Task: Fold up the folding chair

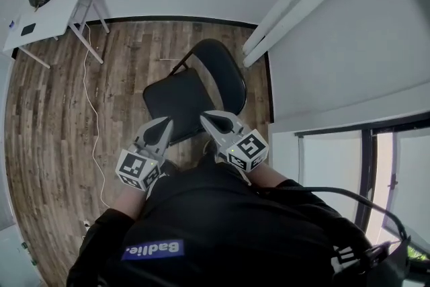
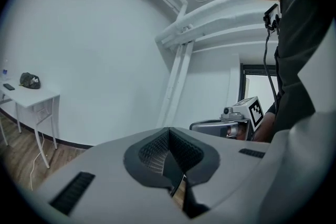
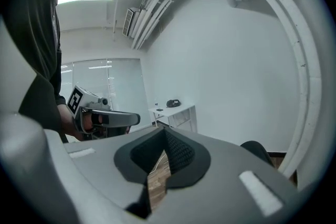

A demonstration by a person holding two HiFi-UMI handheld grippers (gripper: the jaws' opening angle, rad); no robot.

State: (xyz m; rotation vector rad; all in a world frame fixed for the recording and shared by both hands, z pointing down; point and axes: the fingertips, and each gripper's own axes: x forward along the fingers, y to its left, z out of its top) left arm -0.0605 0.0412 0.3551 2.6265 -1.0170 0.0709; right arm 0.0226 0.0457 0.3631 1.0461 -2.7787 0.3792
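In the head view the black folding chair [image 1: 191, 94] stands unfolded on the wood floor just ahead of me, its seat toward me and its rounded backrest on the far side. My left gripper [image 1: 166, 121] and right gripper [image 1: 204, 117] hover side by side above the seat's near edge. Both are shut with nothing between their jaws, and neither touches the chair. From the left gripper view my left gripper [image 2: 168, 132] has its jaws pressed together, and the right gripper [image 2: 237, 118] shows beside it. In the right gripper view my right gripper [image 3: 164, 132] is likewise shut, with the left gripper [image 3: 100, 118] alongside and a dark edge of the chair [image 3: 258, 150] low at right.
A white table [image 1: 57, 10] with a dark cap and a small device stands at the far left, and a white cable [image 1: 91, 101] trails across the floor from it. A white wall and slanted white beams [image 1: 295, 0] close the right side, near a window [image 1: 376, 165].
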